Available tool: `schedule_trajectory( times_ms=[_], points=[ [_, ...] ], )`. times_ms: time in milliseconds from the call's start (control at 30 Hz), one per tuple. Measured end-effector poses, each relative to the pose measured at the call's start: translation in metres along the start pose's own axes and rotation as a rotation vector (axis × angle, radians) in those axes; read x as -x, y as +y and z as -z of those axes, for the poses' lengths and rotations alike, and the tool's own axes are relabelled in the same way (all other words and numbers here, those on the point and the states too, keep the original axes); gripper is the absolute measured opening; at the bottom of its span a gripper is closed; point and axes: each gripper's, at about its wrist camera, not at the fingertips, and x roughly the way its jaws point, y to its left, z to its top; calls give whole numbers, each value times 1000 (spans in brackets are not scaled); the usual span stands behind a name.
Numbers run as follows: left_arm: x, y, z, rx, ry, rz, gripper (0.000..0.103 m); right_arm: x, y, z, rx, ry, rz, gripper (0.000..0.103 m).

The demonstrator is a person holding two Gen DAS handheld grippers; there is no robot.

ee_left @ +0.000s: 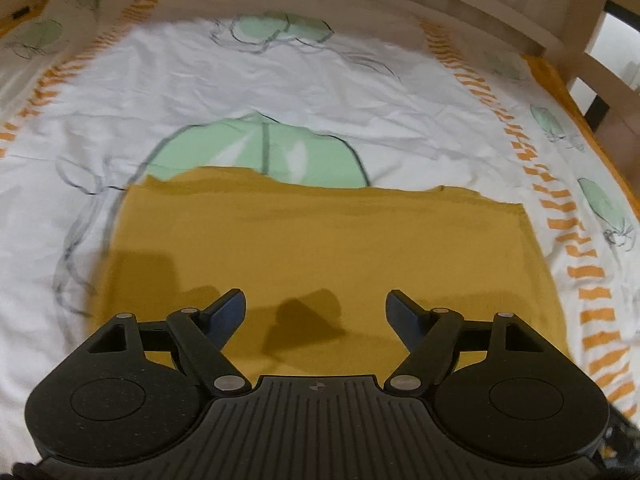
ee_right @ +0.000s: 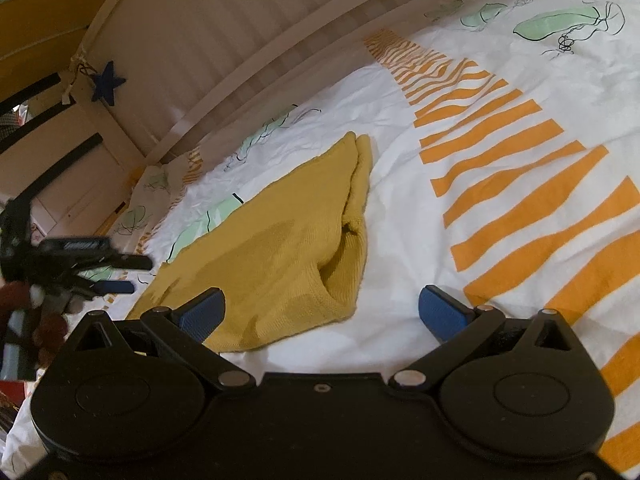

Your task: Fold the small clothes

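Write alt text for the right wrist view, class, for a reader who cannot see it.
A mustard-yellow knit garment lies partly folded on a white bedsheet printed with orange stripes and green shapes. The right hand-held gripper is open just above its near edge, holding nothing. The left hand-held gripper shows at far left.

A bed (ee_left: 320, 92) with white printed bedding fills the frame; its pale slatted headboard (ee_right: 208, 32) crosses the top, a blue star (ee_right: 107, 82) upper left.

A matt, finely ribbed knit is seen in the mustard garment (ee_right: 280, 240). The bed sheet (ee_left: 320, 92) is smooth, creased printed cotton. Matt black plastic forms the right claw (ee_right: 322, 310).
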Motion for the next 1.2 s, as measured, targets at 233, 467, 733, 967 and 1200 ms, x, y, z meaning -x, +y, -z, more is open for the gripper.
schedule_trajectory(
  times_ms=[233,467,733,967,1200],
  points=[
    [-34,-22,-17,-38,47,-67,75,-1,-2,-3,-17,12,2,103],
    [-65,-24,-19,-67,153,-119,78,-1,-2,-5,-39,19,3,103],
    [-60,-28,-21,-85,129,-123,76,2,-7,-8,-87,15,-18,103],
    [-56,-20,-24,37,98,-63,68,1,-6,-8,-83,20,-18,103],
    [-46,-28,-12,-41,186,-55,69,1,-8,-10,-100,26,-25,103]
  ],
)
